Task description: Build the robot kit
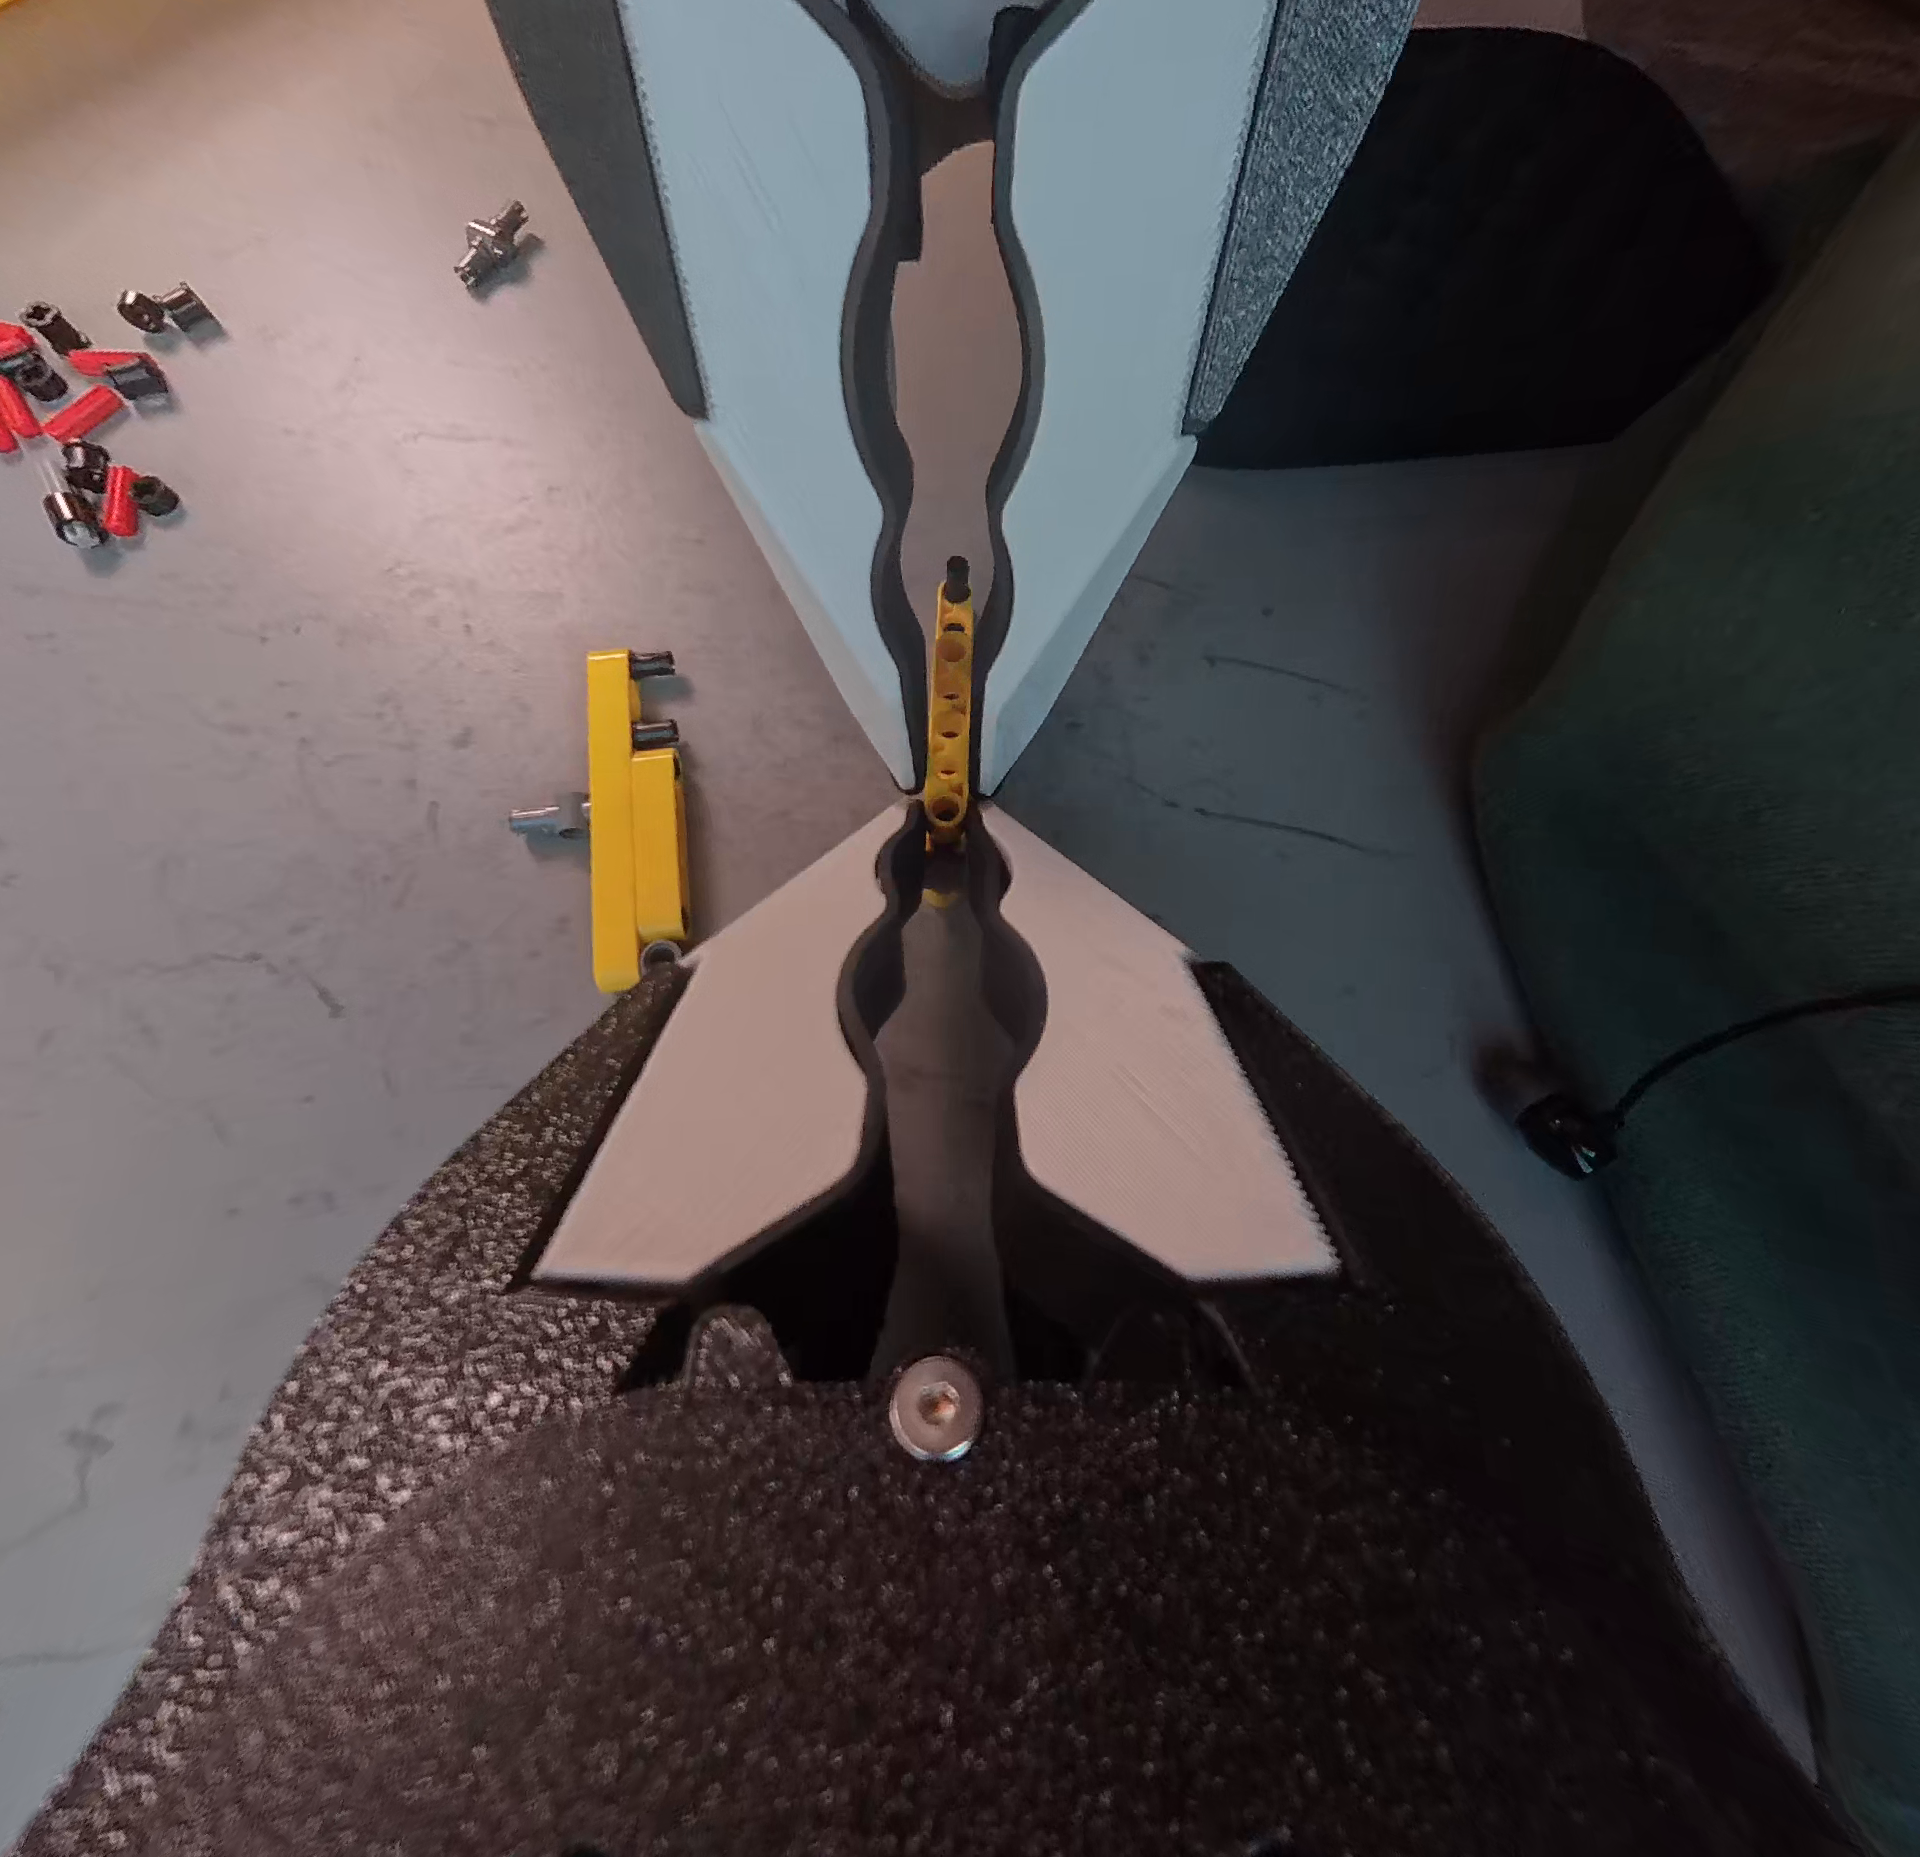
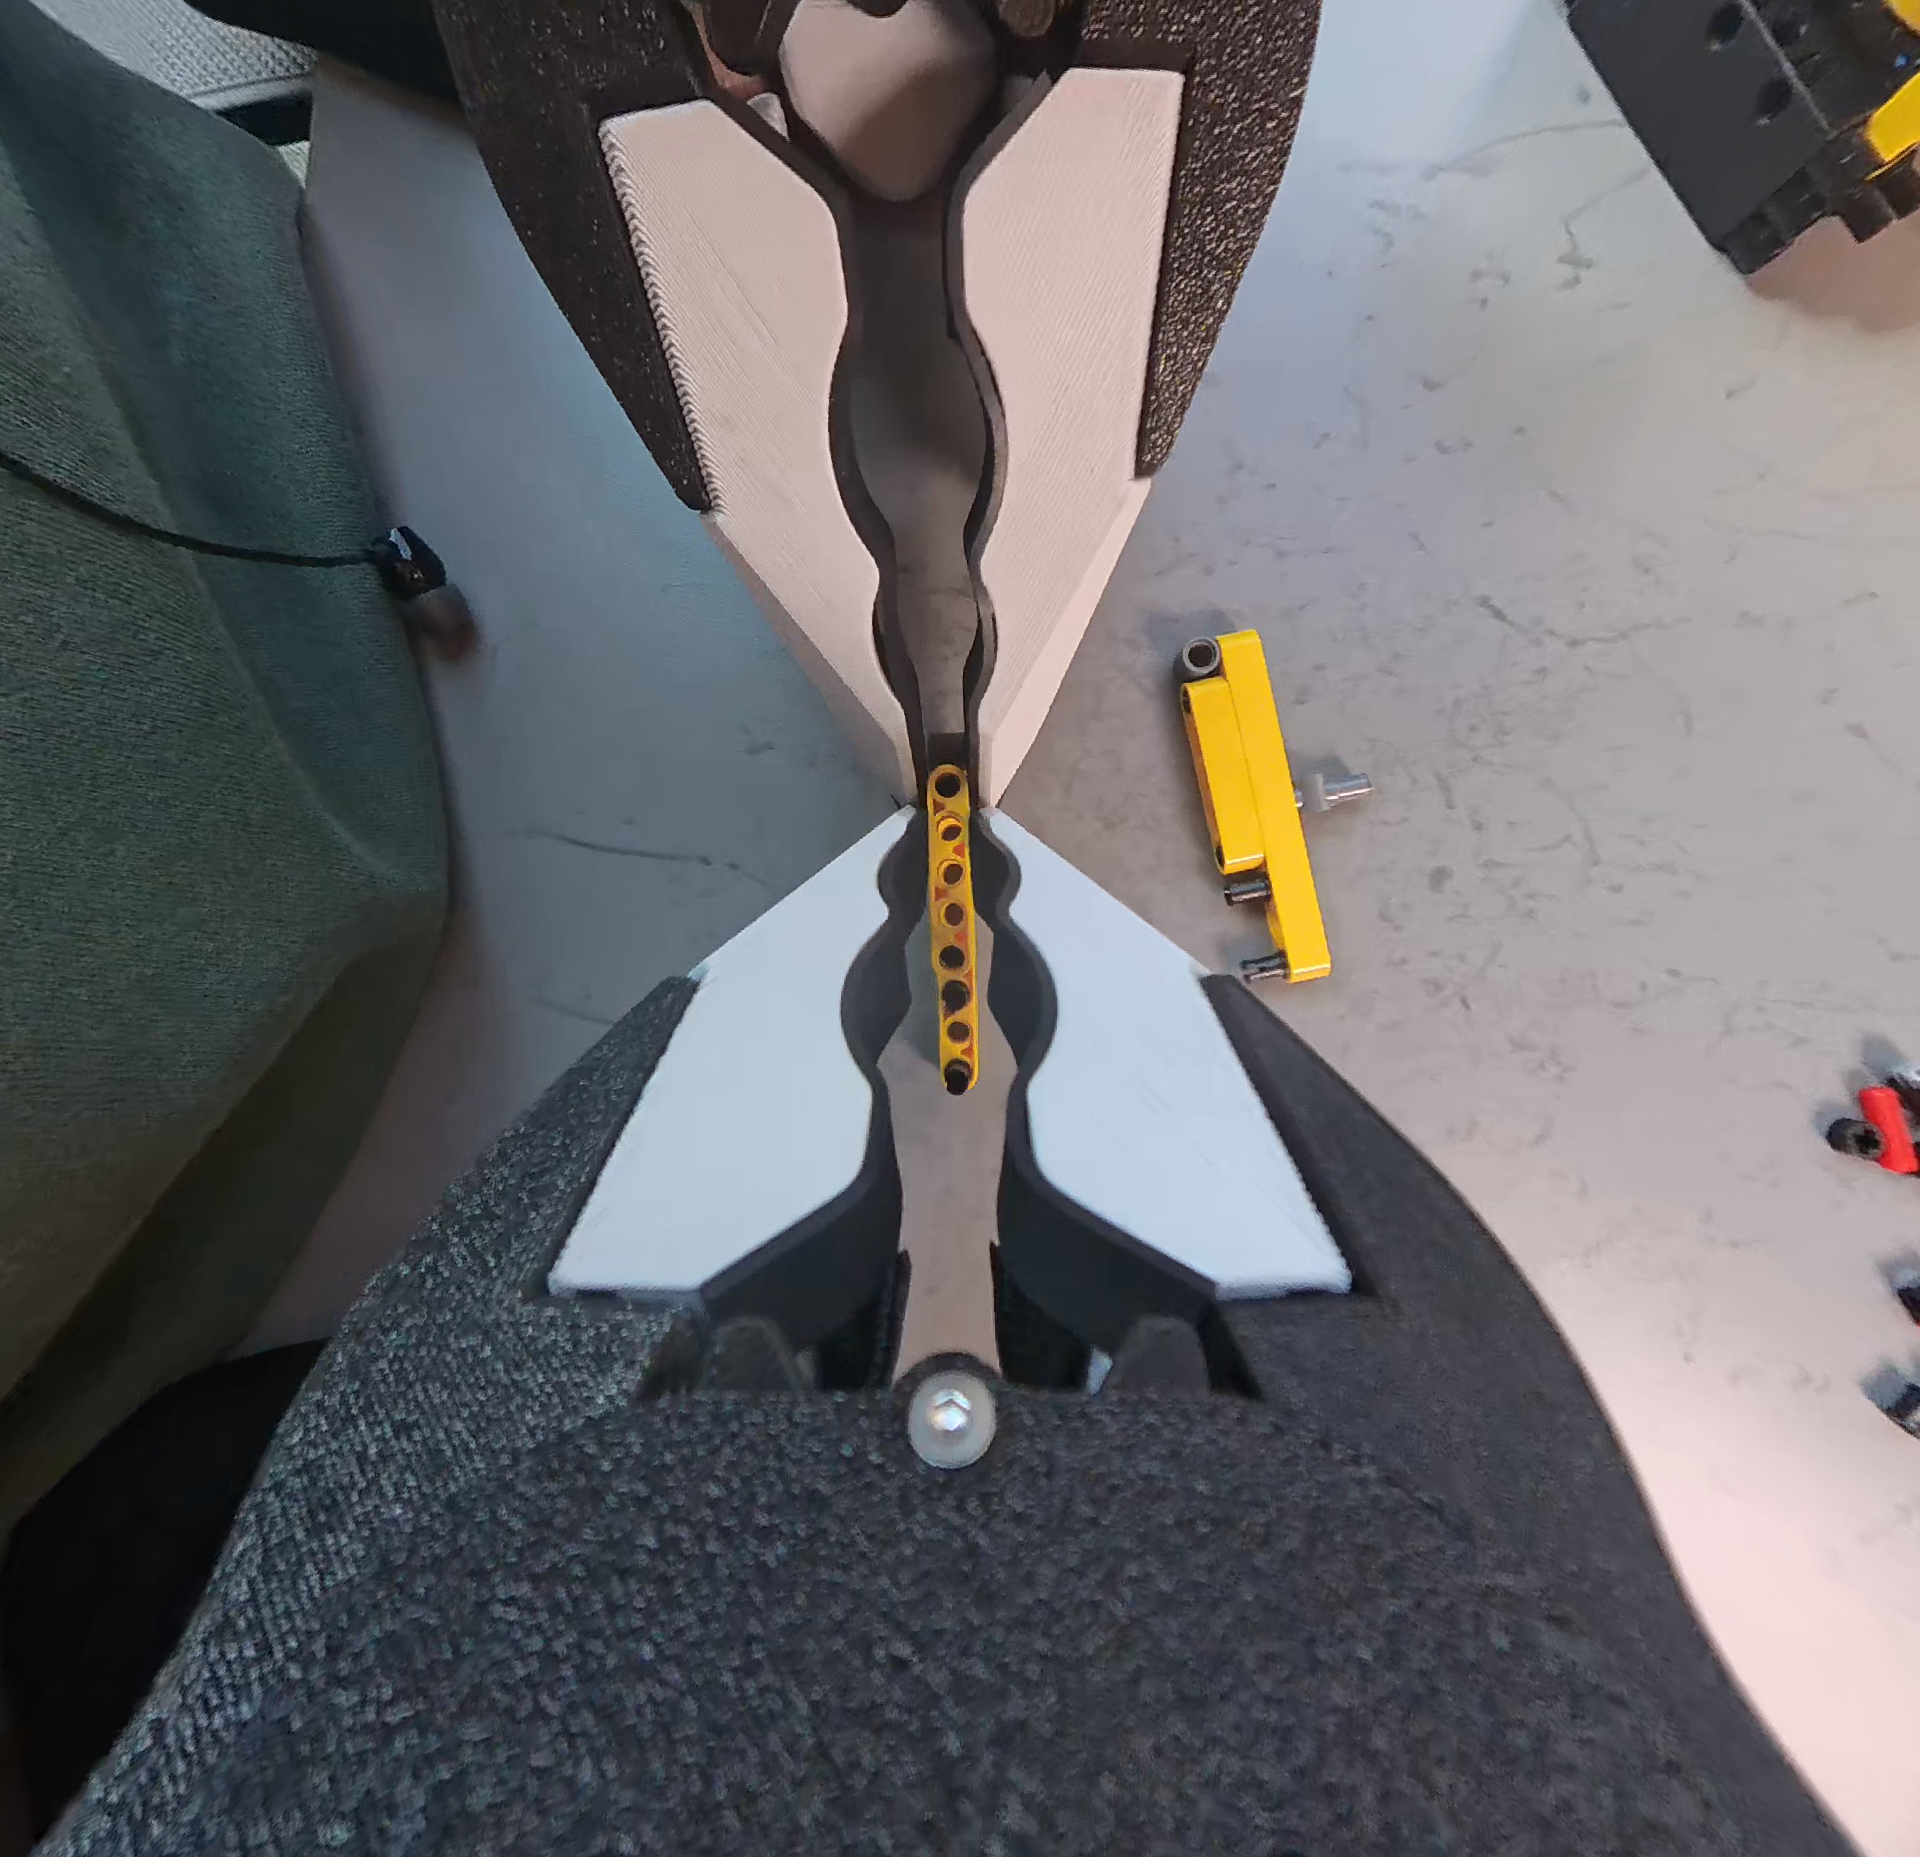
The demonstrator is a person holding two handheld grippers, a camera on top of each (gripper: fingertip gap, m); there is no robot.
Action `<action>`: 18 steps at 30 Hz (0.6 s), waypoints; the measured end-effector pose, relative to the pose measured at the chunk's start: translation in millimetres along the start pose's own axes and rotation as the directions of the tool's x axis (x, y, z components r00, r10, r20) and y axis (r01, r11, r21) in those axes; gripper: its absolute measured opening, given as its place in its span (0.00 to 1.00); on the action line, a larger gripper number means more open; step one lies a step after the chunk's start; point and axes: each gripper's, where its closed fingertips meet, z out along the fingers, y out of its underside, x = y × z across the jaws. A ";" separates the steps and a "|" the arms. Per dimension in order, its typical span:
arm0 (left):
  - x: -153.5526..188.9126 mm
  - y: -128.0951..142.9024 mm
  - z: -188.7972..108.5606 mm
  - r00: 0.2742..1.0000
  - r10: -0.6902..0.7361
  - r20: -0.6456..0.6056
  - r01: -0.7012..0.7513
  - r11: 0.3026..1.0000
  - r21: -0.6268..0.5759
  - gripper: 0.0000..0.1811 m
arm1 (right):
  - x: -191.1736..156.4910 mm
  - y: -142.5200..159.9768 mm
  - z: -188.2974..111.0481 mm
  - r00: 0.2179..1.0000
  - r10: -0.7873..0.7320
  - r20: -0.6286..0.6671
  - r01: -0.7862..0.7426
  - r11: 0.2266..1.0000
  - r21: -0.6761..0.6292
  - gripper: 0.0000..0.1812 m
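Observation:
My two grippers meet tip to tip above a grey table (image 1: pixel 312 976). A thin yellow beam with a row of holes (image 1: pixel 951 706) is held on edge between them. My left gripper (image 1: pixel 945 820) is shut on one end of the beam. My right gripper (image 2: pixel 951 831) is shut on the same beam (image 2: pixel 954 934), and most of its length lies between the right fingers. A black pin (image 1: pixel 956 568) sticks out of the beam's end inside the right gripper. In each view the other gripper comes in from the top, the right one (image 1: pixel 951 784) and the left one (image 2: pixel 948 784).
A yellow beam assembly with black pins and a grey axle (image 1: pixel 634 820) (image 2: pixel 1257 810) lies on the table beside the grippers. Loose red and black pins (image 1: pixel 83 415) and a black connector (image 1: pixel 494 244) lie farther off. A black and yellow block model (image 2: pixel 1766 93) stands nearby. Green fabric with a black cord (image 2: pixel 156 664) borders the table's edge. Left and right tips are no more than a few centimetres apart.

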 end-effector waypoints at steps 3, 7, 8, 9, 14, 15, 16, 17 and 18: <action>3.6 2.2 -0.9 0.999 -0.003 -0.035 0.003 1.000 -0.009 0.08 | -0.4 -0.5 0.8 1.000 -0.003 0.012 0.003 1.000 -0.017 0.04; 1.9 6.3 -1.9 1.000 0.013 -0.019 -0.014 1.000 -0.028 0.08 | -0.9 -1.3 1.9 0.999 0.011 0.042 -0.009 0.999 -0.034 0.04; -1.4 13.1 -2.0 1.000 0.029 -0.003 -0.029 0.997 -0.066 0.08 | -0.9 -1.2 1.8 0.999 0.009 0.047 -0.007 0.999 -0.039 0.04; -4.5 16.1 -4.1 1.000 0.028 0.011 -0.028 0.997 -0.073 0.08 | -0.9 -1.1 1.9 0.999 0.009 0.050 -0.006 0.999 -0.042 0.04; -0.8 15.8 -3.2 1.000 0.016 -0.010 -0.016 0.998 -0.064 0.04 | -1.1 -1.2 2.2 0.998 0.015 0.058 -0.012 0.999 -0.051 0.04; -0.8 15.5 -3.1 1.000 0.003 -0.017 -0.004 0.998 -0.064 0.04 | -1.1 -1.2 2.3 0.998 0.017 0.060 -0.014 0.999 -0.053 0.04; -1.2 15.3 -2.8 1.000 -0.005 -0.018 0.004 0.998 -0.063 0.04 | -1.2 -1.2 2.3 0.998 0.016 0.060 -0.013 0.999 -0.053 0.04; -1.6 15.1 -2.6 1.000 -0.009 -0.016 0.008 0.998 -0.063 0.04 | -1.4 -1.2 2.3 0.998 0.020 0.063 -0.017 0.999 -0.050 0.04; -1.8 14.9 -2.5 1.000 -0.016 -0.016 0.015 0.998 -0.064 0.04 | -1.5 -1.2 2.3 0.997 0.034 0.069 -0.031 0.998 -0.046 0.04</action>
